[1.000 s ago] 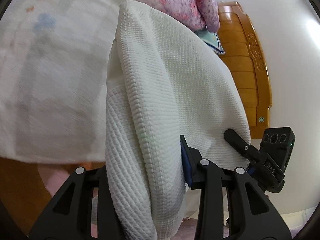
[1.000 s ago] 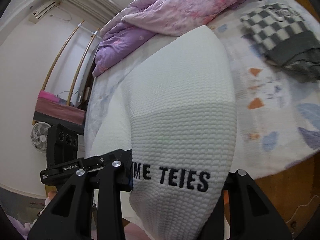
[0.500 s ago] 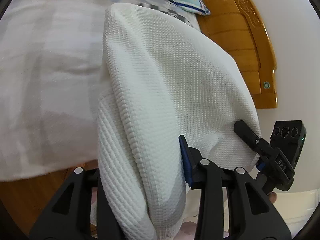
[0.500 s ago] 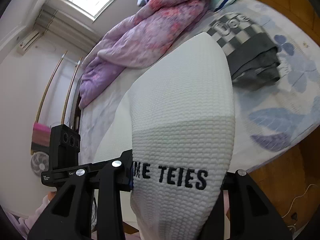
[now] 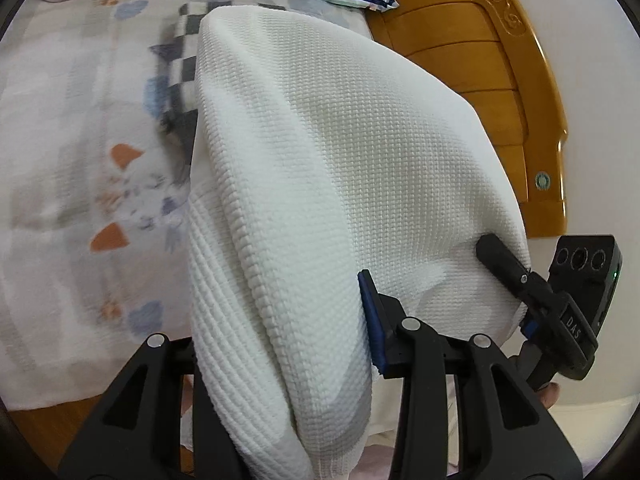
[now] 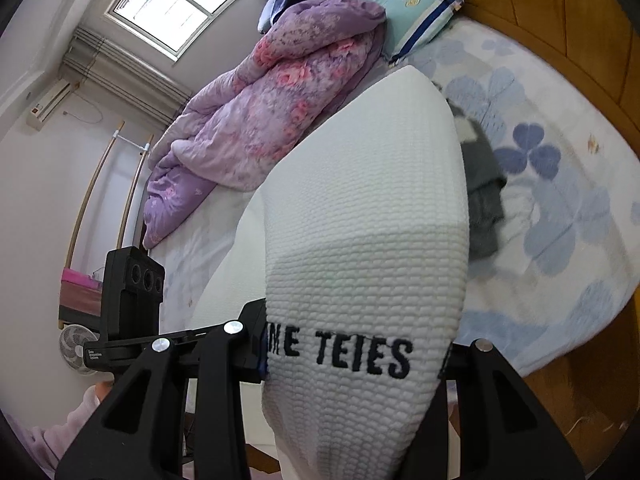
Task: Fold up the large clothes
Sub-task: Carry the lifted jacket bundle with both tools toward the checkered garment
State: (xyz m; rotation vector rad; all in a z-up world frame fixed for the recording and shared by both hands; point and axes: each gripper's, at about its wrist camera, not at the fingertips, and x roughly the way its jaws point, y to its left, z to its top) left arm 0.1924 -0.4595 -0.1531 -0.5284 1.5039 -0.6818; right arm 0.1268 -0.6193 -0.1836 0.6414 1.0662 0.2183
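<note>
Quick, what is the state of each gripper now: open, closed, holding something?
Left gripper: closed on the white knitted garment.
Right gripper: closed on the same garment, at the part with black letters.

Bright daylight from window (image 6: 180, 4), bedsheet (image 5: 80, 160) motion-blurred, fisheye-curved dark edges

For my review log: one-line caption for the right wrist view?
Right hand-held gripper clamps white waffle-knit garment above floral-sheeted bed.

Checkered garment (image 5: 182, 56) blurred, mostly hidden behind white garment (image 5: 332, 152).
</note>
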